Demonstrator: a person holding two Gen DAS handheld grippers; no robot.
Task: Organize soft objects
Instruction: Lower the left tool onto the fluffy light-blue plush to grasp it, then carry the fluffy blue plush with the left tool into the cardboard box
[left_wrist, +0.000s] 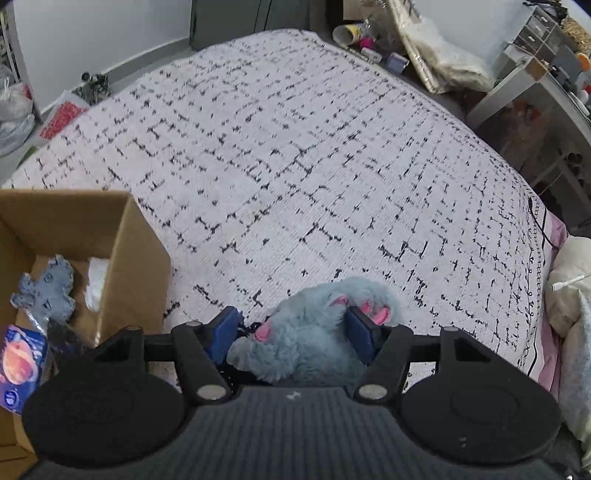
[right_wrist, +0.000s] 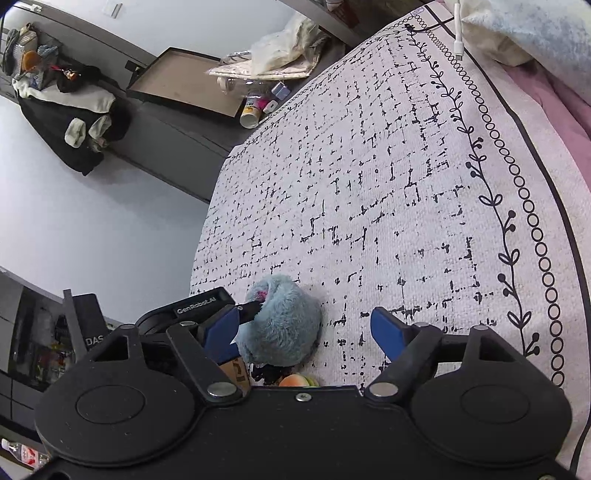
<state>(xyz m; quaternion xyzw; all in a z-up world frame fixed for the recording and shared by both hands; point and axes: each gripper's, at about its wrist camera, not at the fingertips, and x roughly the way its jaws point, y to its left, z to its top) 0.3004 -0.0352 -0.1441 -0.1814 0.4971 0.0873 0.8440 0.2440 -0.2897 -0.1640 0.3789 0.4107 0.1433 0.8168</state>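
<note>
A fluffy blue-grey plush toy (left_wrist: 310, 332) with pink paw pads sits between the blue pads of my left gripper (left_wrist: 295, 328), which is shut on it just above the white patterned bedspread (left_wrist: 295, 166). In the right wrist view the same plush (right_wrist: 284, 325) shows with the left gripper's finger (right_wrist: 247, 310) pressed into it. My right gripper (right_wrist: 306, 332) is open and empty, right beside the plush. A cardboard box (left_wrist: 122, 258) stands at the left and holds a grey felt figure (left_wrist: 44, 291) and a printed packet (left_wrist: 22, 365).
Pillows (left_wrist: 569, 288) and a white charging cable (right_wrist: 458, 33) lie at the head of the bed. Clutter and bags (left_wrist: 436, 55) sit on the floor past the bed's far edge. A dark shelf unit (right_wrist: 37, 339) stands left of the bed.
</note>
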